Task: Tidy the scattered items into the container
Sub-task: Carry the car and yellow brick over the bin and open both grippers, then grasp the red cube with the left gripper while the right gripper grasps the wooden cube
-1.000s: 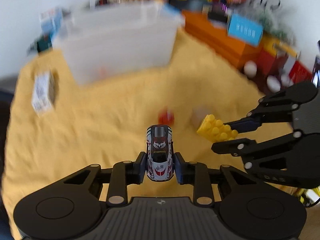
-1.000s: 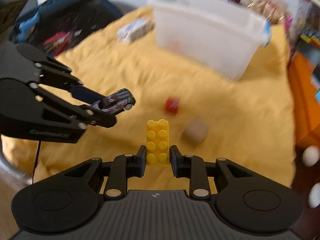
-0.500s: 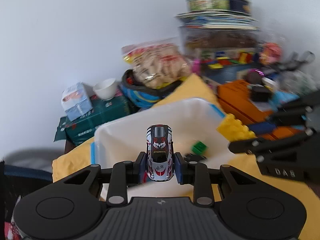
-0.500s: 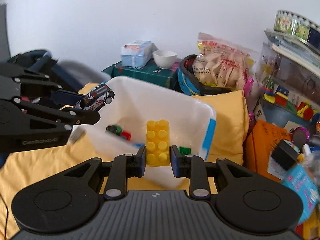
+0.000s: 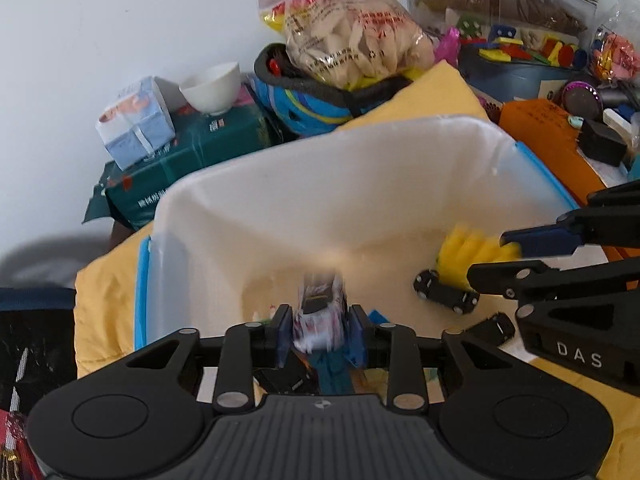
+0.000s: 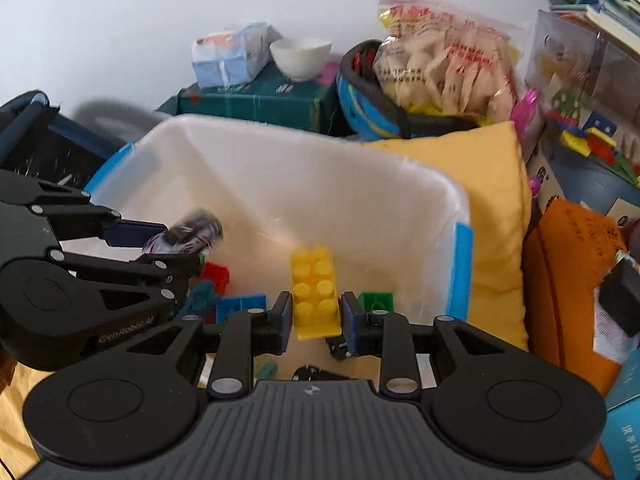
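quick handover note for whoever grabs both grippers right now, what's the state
Left gripper: jaws opening, toy car between them, blurred, over the white bin.
Right gripper: jaws opening, yellow brick between them, gaps at both pads, also over the bin.
Already in the bin: black cars, red block, blue brick, green block.
Left: let both pieces fall in, pull clear, then look over the yellow cloth for leftovers, which are out of view here.

A yellow cloth (image 6: pixel 496 216) is covering the surface, its far corner bulging like a cushion. A white bin (image 6: pixel 320 184) with blue handles is sitting directly on the cloth. Beyond the far edge, a green box (image 5: pixel 192 168) and a blue helmet (image 5: pixel 312 108) are crowding against it.
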Demonstrator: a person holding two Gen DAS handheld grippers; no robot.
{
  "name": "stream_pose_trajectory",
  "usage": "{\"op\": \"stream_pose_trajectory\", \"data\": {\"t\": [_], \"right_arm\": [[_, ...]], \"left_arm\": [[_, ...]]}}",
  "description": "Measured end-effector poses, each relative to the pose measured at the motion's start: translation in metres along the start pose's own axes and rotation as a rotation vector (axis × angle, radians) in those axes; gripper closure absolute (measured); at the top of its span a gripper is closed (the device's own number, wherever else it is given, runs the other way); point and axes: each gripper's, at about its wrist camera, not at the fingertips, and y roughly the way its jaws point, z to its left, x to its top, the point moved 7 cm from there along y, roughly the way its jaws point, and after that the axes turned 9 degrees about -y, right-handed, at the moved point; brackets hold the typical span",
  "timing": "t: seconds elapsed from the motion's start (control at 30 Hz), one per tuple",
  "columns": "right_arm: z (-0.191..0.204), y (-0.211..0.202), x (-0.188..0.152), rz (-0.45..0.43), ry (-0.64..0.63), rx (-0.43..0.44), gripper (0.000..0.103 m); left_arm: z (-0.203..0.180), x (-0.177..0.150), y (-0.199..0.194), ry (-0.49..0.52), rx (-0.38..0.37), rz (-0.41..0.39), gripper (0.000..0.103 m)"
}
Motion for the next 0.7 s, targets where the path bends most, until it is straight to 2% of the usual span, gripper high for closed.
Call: {"op": "stream_pose_trajectory", "data": {"t": [0.03,0.2,0.27,0.33,0.4,0.5,0.57,0.7], "right_arm": [[-0.001,-0.003,-0.001,-0.015,-0.003,-0.008,0.061],[-0.002,-0.029,0.002,-0.078,0.009,-0.008,0.061],[0.001,-0.044,0.003,-0.107,0.004,-0.020,0.060],[0.004,-0.060,-0.001,-0.136,0.010,-0.014,0.059],[0.007,-0.071,-0.010,-0.151,0.009,-0.015,0.055],[0.015,-0.083,-0.037,-0.127,0.013,-0.002,0.051],[0.022,-0.087,-0.061,-0.104,0.001,0.007,0.050],[0.038,-0.090,-0.120,-0.009,-0.019,0.016,0.049]], "left_arm": [[0.001,-0.001,-0.002,0.004,0.009,-0.007,0.060],[0.003,0.002,-0.033,-0.031,-0.004,-0.071,0.057],[0.001,0.000,-0.050,-0.043,-0.021,-0.108,0.052],[-0.003,-0.010,-0.070,-0.053,-0.033,-0.142,0.042],[-0.005,-0.024,-0.082,-0.050,-0.044,-0.152,0.042],[-0.009,-0.058,-0.091,-0.037,-0.036,-0.116,0.042],[-0.011,-0.086,-0.092,-0.065,-0.039,-0.070,0.042],[-0.024,-0.145,-0.081,-0.119,-0.111,0.062,0.042]]}}
